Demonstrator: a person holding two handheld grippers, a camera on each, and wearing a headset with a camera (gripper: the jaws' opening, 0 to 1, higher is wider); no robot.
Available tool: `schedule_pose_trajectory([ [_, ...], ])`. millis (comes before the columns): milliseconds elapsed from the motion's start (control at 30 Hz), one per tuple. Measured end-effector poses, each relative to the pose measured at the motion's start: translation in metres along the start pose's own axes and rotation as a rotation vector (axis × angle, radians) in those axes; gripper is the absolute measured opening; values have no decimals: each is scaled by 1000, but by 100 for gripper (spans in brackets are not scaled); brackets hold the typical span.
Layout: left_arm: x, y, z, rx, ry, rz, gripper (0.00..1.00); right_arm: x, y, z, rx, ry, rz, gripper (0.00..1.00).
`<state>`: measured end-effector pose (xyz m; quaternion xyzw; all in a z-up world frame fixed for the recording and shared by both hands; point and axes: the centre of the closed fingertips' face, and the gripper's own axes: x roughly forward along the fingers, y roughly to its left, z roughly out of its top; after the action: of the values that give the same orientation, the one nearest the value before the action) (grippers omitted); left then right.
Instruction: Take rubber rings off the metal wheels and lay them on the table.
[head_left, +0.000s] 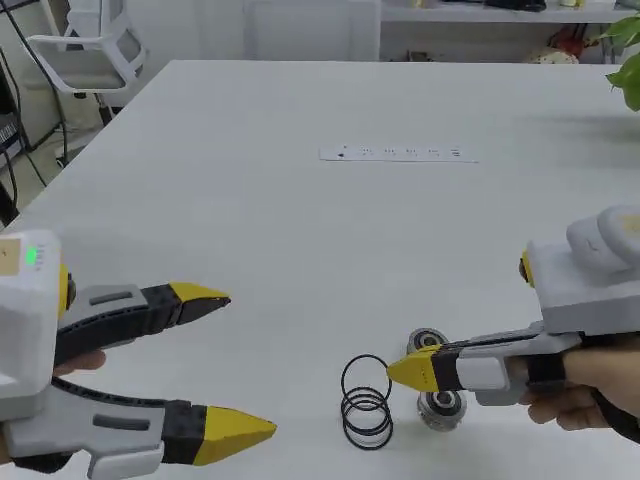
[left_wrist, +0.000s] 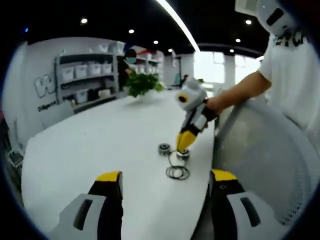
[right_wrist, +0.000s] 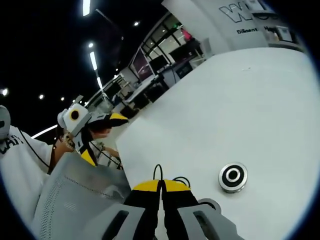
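While the left tool (head_left: 245, 365) hung over the near left of the white worktop (head_left: 300, 200) with its yellow-tipped jaws wide apart, the right tool (head_left: 392, 370) had its jaws pressed together on a thin black rubber ring (head_left: 344, 378). In the right gripper view this ring looped up from between the tips. Touching it on the near side, a small pile of loose black rubber rings (head_left: 366, 410) lay flat on the worktop. A round silver metal wheel (head_left: 428, 341) sat just beyond the right tool's tip, and a second silver metal wheel (head_left: 441, 405) sat just nearer than it.
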<state>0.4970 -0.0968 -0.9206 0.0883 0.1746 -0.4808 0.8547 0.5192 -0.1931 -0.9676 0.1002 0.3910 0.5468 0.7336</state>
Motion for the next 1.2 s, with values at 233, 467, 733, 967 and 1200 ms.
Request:
schedule_pose_trajectory([
  [233, -1, -4, -23, -58, 28, 22, 79, 5, 4, -16, -9, 69, 22, 0],
  [467, -1, -7, -32, -75, 49, 33, 77, 8, 0, -29, -34, 126, 7, 0],
  [733, -2, -4, -33, -84, 48, 46, 77, 9, -10, -38, -74, 163, -33, 0],
  [967, -2, -3, -35, -92, 50, 52, 76, 10, -15, -38, -109, 170, -53, 0],
  [1200, 0, -7, -34, -100, 45, 45, 75, 12, -16, -39, -132, 177, -61, 0],
])
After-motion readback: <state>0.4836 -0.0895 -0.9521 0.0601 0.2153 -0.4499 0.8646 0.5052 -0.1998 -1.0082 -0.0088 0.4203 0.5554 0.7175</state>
